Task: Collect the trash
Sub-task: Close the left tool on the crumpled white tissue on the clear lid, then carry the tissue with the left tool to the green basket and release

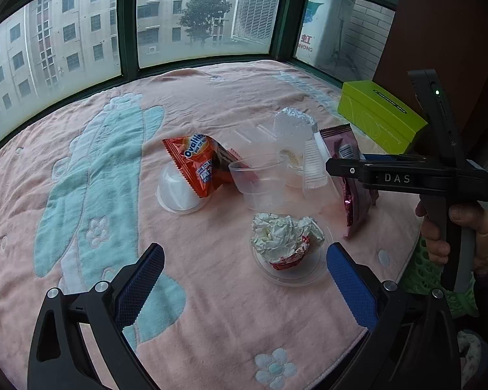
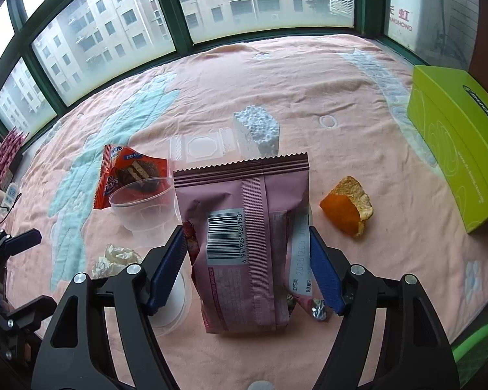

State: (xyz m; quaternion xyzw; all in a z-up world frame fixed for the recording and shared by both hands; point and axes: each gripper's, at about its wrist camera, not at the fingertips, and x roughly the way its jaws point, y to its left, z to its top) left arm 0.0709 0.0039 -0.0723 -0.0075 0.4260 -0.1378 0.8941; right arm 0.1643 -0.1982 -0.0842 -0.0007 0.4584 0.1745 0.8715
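Note:
Trash lies on a pink blanket (image 1: pixel 211 318). My right gripper (image 2: pixel 247 260) has its jaws around a pink snack bag (image 2: pixel 244 227), which stands upright between the pads and touches both; the bag also shows in the left wrist view (image 1: pixel 351 169). My left gripper (image 1: pixel 244 279) is open and empty, just in front of a crumpled white wrapper (image 1: pixel 283 234) sitting in a clear lid. An orange Ovaltine wrapper (image 1: pixel 198 162), clear plastic cups (image 1: pixel 260 178), a styrofoam piece (image 2: pixel 257 130) and an orange peel (image 2: pixel 348 204) lie around.
A green tissue box (image 2: pixel 455 149) stands at the right edge of the blanket. Windows run along the far side. A green mesh basket (image 1: pixel 436 279) shows under the hand at the right. A clear flat tray (image 2: pixel 198 146) lies behind the bag.

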